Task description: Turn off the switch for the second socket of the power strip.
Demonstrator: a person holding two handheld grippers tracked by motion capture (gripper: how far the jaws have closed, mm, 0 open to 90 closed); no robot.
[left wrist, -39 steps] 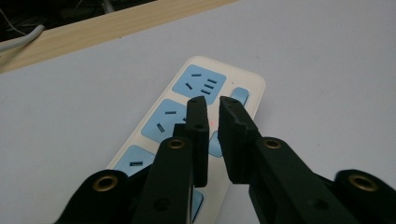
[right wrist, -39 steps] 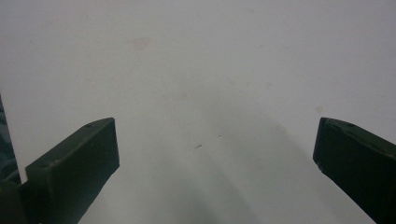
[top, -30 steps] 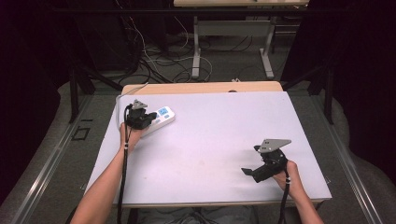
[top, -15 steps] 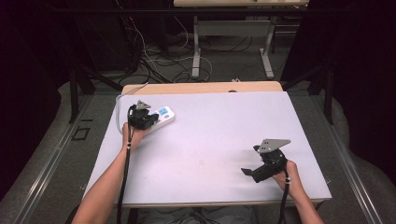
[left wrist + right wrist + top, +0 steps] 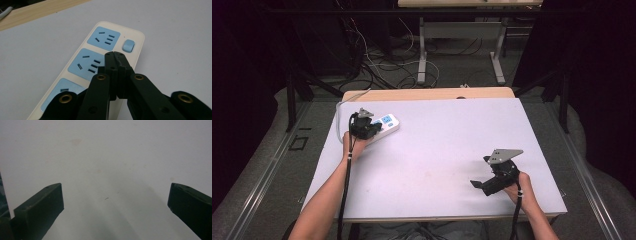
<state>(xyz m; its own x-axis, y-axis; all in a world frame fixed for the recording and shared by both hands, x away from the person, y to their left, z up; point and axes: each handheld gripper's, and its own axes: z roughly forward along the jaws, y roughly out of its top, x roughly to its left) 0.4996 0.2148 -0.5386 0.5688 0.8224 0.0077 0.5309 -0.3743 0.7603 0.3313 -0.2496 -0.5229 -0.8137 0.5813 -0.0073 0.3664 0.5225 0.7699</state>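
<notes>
A white power strip [image 5: 388, 123] with blue sockets lies at the back left of the white table [image 5: 437, 145]. My left gripper [image 5: 376, 126] is over it, jaws shut with nothing between them. In the left gripper view the closed tips [image 5: 114, 53] hover over the middle socket of the power strip [image 5: 100, 40], just short of its blue switch [image 5: 129, 45]. Whether they touch the strip I cannot tell. My right gripper [image 5: 482, 187] rests near the front right of the table, jaws wide open. In the right gripper view, bare table lies between its jaws [image 5: 115, 202].
The strip's white cable [image 5: 343, 104] runs off the back left corner. A wooden desk edge [image 5: 427, 94] borders the back of the table. Behind it are floor cables [image 5: 377, 65] and the legs of another table [image 5: 422, 50].
</notes>
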